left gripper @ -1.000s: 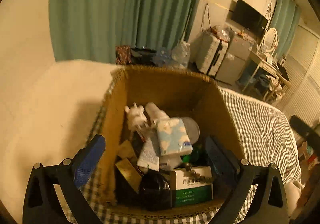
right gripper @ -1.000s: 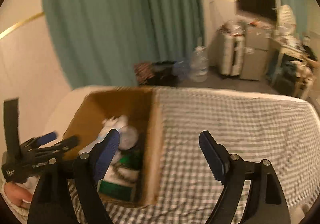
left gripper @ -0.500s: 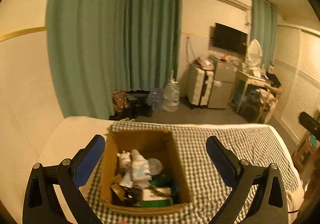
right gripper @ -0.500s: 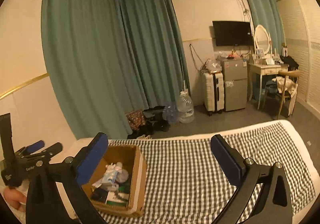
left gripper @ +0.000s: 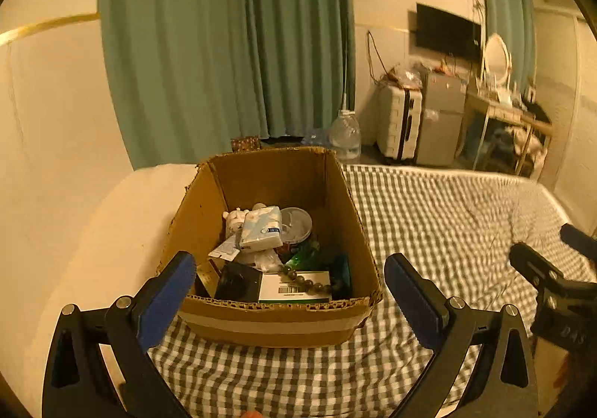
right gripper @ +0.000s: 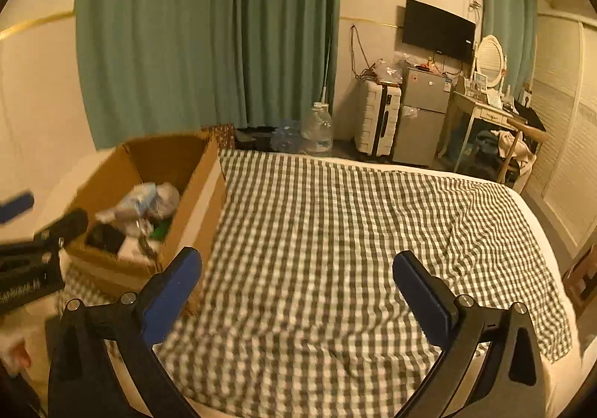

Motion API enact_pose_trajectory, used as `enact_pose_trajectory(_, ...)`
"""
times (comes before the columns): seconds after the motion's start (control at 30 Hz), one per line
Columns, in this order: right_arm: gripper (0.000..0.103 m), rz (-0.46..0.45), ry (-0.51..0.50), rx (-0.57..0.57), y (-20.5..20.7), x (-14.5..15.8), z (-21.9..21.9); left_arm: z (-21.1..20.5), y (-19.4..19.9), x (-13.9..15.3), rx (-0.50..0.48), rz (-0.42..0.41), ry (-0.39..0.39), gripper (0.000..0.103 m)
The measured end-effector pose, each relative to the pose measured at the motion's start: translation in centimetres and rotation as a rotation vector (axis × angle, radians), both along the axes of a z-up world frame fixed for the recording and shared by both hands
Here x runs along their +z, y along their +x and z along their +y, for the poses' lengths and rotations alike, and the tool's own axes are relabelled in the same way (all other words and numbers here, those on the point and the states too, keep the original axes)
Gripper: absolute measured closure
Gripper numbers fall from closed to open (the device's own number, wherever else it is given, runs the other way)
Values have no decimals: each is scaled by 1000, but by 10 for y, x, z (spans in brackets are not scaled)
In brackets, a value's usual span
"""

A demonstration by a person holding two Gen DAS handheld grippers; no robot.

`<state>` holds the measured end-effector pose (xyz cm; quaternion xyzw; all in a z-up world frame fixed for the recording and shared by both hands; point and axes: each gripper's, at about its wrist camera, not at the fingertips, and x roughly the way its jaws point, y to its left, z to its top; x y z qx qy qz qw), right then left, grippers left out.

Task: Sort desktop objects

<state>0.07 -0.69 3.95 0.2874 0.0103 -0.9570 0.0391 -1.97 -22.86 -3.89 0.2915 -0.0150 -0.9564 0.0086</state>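
Left gripper (left gripper: 289,291) gapes empty before the filled cardboard box (left gripper: 272,324) at lower centre; right gripper (right gripper: 296,282), jaws just widened, empty over the checked bedspread (right gripper: 354,231).

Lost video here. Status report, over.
Left gripper and right gripper open, empty. Cardboard box full, on checked cloth. Nothing in the way.

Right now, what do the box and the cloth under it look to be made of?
The box: brown corrugated cardboard, matte; fluting shows along its cut front rim, and a pale tape strip crosses the front. The cloth: soft woven fabric, probably cotton, in a dark-and-white check; it wrinkles and drapes over the edge.
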Motion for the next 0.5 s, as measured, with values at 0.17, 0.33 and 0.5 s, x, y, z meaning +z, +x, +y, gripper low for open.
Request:
enact_pose_trajectory(0.17, 1, 4, 46, -10, 0, -8, -19, -11, 1, -1, 22, -1, 18, 0)
enact_pose_trajectory(0.33, 1, 58, 154, -6, 2, -10, -33, -21, 3, 4, 29, -2, 40, 0)
enact_pose_trajectory(0.5, 1, 36, 88, -11, -2, -10, -30, -22, 3, 4, 7, -2, 48, 0)
